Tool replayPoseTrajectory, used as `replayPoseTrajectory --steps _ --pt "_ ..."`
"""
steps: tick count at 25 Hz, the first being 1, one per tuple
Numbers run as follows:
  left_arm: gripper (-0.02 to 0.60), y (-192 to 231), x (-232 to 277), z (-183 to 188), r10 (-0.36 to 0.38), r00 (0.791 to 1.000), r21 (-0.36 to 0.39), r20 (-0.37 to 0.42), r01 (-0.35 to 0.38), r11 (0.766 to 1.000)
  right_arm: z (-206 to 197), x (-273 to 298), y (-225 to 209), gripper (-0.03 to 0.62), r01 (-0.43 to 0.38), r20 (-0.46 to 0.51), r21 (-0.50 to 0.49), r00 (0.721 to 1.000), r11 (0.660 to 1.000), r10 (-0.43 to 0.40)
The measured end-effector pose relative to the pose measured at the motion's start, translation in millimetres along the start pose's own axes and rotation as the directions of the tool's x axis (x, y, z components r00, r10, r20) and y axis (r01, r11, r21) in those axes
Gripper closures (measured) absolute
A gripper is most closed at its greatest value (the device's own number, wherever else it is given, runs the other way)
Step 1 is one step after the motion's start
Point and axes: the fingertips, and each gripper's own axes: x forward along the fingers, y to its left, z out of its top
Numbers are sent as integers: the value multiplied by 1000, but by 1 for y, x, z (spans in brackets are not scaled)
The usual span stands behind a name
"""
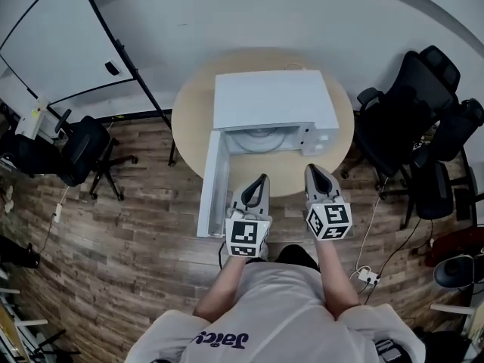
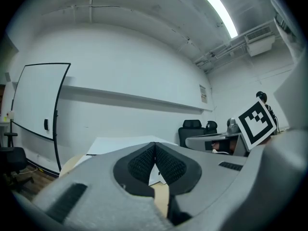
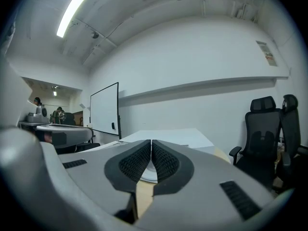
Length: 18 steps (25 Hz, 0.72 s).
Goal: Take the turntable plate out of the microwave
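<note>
A white microwave (image 1: 272,100) stands on a round wooden table (image 1: 189,119), its door (image 1: 212,181) swung open toward me at the left. Inside the cavity lies the pale turntable plate (image 1: 259,138). My left gripper (image 1: 262,178) hovers in front of the opening, shut and empty. My right gripper (image 1: 311,169) is beside it at the right, near the control panel (image 1: 321,139), also shut with nothing in it. In the left gripper view the jaws meet at the left gripper's tip (image 2: 154,145); in the right gripper view the right gripper's tip (image 3: 151,142) is likewise closed, the plate's edge (image 3: 147,173) showing below.
Black office chairs (image 1: 412,116) crowd the right side and another chair (image 1: 79,150) stands at the left. A whiteboard (image 1: 57,36) leans at the far left. Cables and a power strip (image 1: 367,276) lie on the wooden floor to the right.
</note>
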Motion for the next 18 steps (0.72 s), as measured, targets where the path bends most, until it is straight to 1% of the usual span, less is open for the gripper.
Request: replayPoseTrajectory --steps 2,5,8,13,16,18 --pt "568 6 11 -6 -18 1000 -10 -3 18 1000 -3 13 4 574 -2 -4 -2 1000 1000 2" --pt "568 12 22 -20 -24 999 -37 -32 23 999 -7 27 6 575 0 -15 -4 1000 1000 0" --pt "568 21 30 -29 -12 999 -55 -49 9 998 -9 39 8 574 -2 -18 -4 1000 1000 2" --pt "568 39 48 -48 23 997 -95 -68 -29 995 -21 65 12 574 -38 -47 -15 998 999 37" --pt "568 50 60 -70 57 994 -158 -97 -72 985 -27 78 13 574 -60 -63 -14 996 998 60" --pt "568 53 66 -87 53 991 -225 -124 -81 971 -33 84 12 575 -75 -76 -14 994 997 73"
